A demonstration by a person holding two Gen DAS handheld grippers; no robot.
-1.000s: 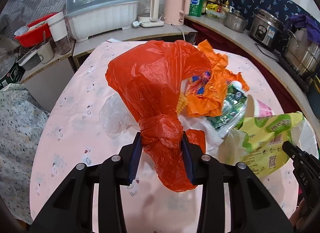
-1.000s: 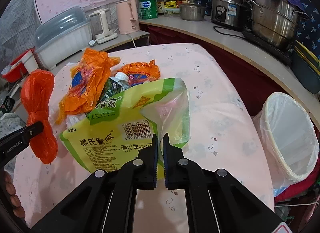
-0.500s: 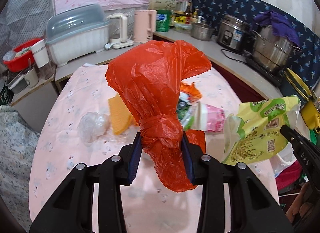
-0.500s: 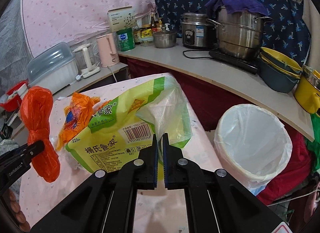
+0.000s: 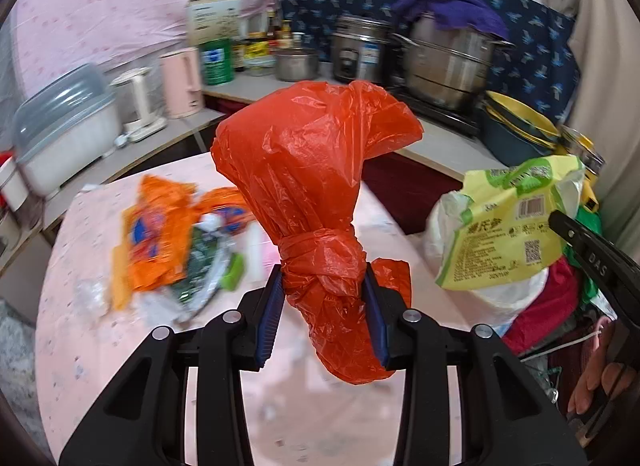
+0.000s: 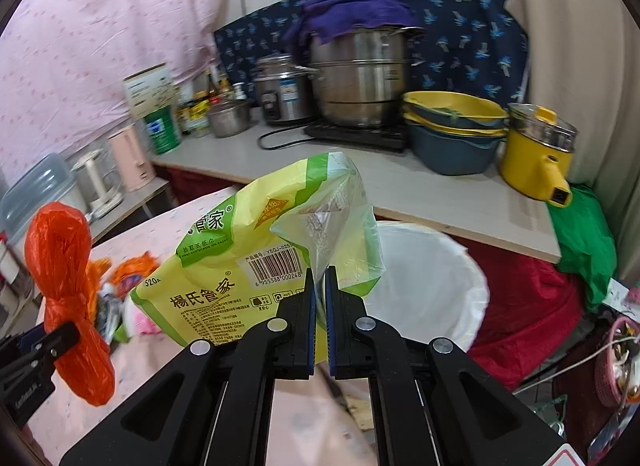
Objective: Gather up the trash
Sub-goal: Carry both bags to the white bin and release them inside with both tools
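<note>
- Two pieces of trash are in the air now: the left gripper [image 5: 323, 308] pinches the knot of the orange bag [image 5: 316, 169], and the right gripper [image 6: 320, 306] has its jaws pressed on the clear corner of the yellow-green wrapper [image 6: 256, 270].
- From the right wrist view, the white-lined bin [image 6: 432, 286] opens at about 2 o'clock from the fingertips, partly behind the wrapper.
- I judge the step in hand is to bring the wrapper over the bin. To do it well, let the whole wrapper hang inside the rim before the jaws spread, because it is light and wide and may catch on the edge.
- The orange bag should wait at 9 o'clock, apart from the wrapper.
- More wrappers [image 5: 176, 242] lie on the pink table [image 5: 80, 338].
</note>
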